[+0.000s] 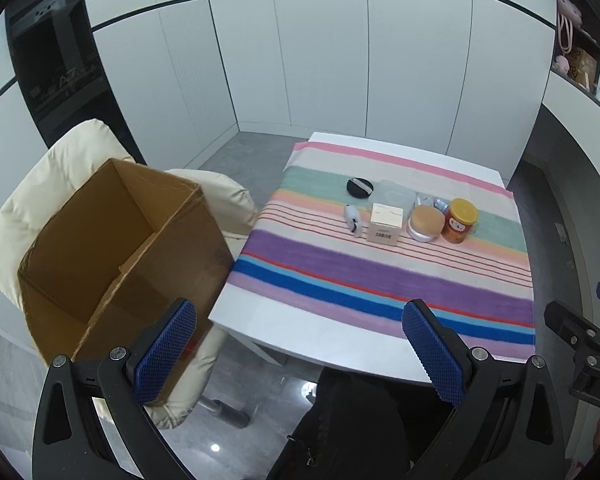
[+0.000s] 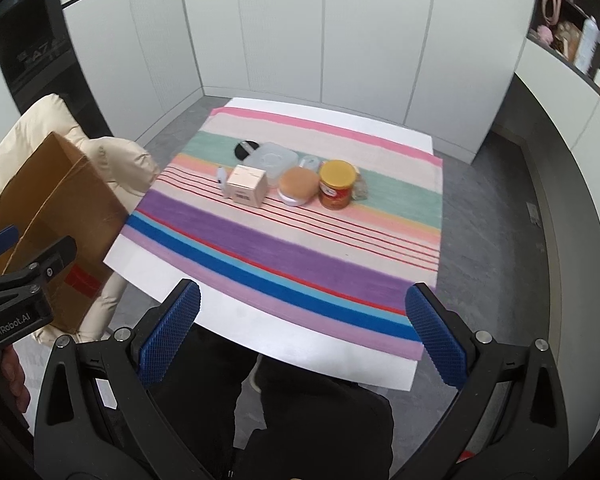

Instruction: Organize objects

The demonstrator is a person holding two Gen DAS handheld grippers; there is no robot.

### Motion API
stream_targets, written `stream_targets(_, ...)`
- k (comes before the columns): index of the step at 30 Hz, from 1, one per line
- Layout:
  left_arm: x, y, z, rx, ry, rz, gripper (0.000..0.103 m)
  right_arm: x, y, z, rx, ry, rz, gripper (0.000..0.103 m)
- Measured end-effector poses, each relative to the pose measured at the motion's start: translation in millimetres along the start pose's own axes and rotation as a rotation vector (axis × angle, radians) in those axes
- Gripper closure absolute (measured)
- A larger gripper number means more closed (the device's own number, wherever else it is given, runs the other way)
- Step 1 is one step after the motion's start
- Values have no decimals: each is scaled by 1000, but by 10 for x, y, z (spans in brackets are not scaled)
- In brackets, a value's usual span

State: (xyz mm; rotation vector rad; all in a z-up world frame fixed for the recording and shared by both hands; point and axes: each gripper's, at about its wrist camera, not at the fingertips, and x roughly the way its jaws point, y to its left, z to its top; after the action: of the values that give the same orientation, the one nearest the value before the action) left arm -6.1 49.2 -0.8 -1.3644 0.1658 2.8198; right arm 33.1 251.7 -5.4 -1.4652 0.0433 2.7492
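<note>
Small items sit clustered mid-cloth on the bench [image 2: 380,374], w/ the pink carton [image 1: 385,224] as landmark: white clip-like gadget [image 1: 352,219] just left of it, black round compact [image 1: 359,188] behind-left, clear lidded tub [image 1: 394,195] directly behind, tan puff on a white jar [image 1: 425,222] just right, yellow-lid red jar [image 1: 460,220] further right, small foil bits behind that. Striped cloth [image 2: 284,256] in front of the carton is bare to the near edge; its far side also open. Cardboard box [image 1: 116,248] well left of the carton, off the bench, open-topped on a cream chair [image 1: 40,184]. Left tongs [image 1: 300,344] spread wide, nothing held, at the near edge; right tongs [image 2: 302,332] same, wide & unloaded.
</note>
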Motion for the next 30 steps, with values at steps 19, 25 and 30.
stream_targets(19,898,-482,292,107,142,-87,0,641,-254,224,-25,57,-9,0)
stream_targets(25,1406,-622,448,92,152,-106,0,1069,-389,388,-47,85,-19,0)
stream_targets(30,1746,-822,531,111,140,-117,0,1432,-567,548,-33,96,-43,0)
